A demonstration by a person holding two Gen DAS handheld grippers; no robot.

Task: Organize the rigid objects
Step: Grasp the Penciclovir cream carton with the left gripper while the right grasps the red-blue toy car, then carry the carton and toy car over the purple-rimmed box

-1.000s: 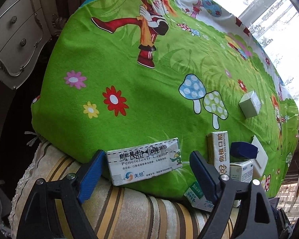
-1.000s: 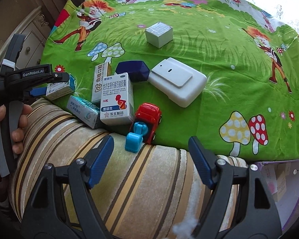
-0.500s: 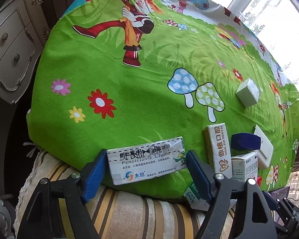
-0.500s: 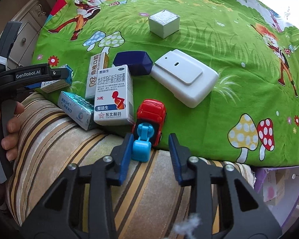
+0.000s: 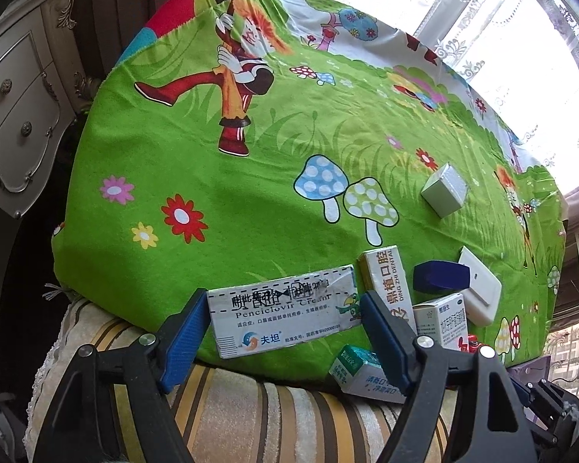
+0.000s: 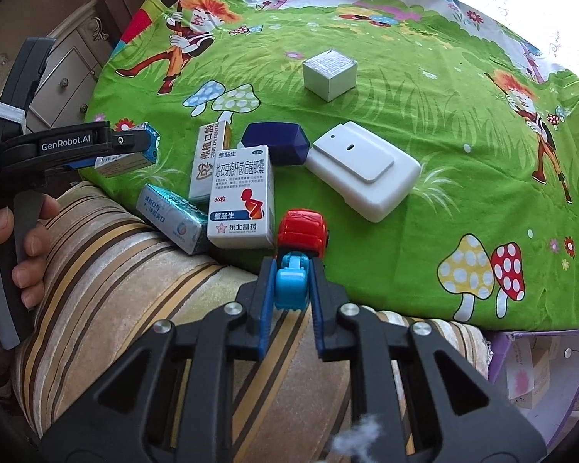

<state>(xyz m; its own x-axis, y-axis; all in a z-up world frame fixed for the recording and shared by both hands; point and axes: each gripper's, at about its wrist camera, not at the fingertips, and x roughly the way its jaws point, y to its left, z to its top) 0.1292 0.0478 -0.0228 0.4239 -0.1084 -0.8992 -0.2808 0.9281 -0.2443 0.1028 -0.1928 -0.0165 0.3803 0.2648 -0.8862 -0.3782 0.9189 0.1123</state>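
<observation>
Toy car (image 6: 299, 239), red with a blue front, sits at the near edge of the green cartoon cloth (image 6: 424, 88), and your right claw (image 6: 291, 289) is clamped on its blue front, the pads pressing both sides. Just left of that claw stands the white medicine box (image 6: 243, 196), with the teal box (image 6: 173, 218) lying beside it; ahead of it lie the dark blue case (image 6: 276, 142) and the white plastic unit (image 6: 363, 171). Your left claw (image 5: 280, 314) grips the long Penciclovir cream box (image 5: 281, 314) by its two ends, just above the striped cushion (image 5: 251, 416). To its right stands the dental box (image 5: 388, 283).
</observation>
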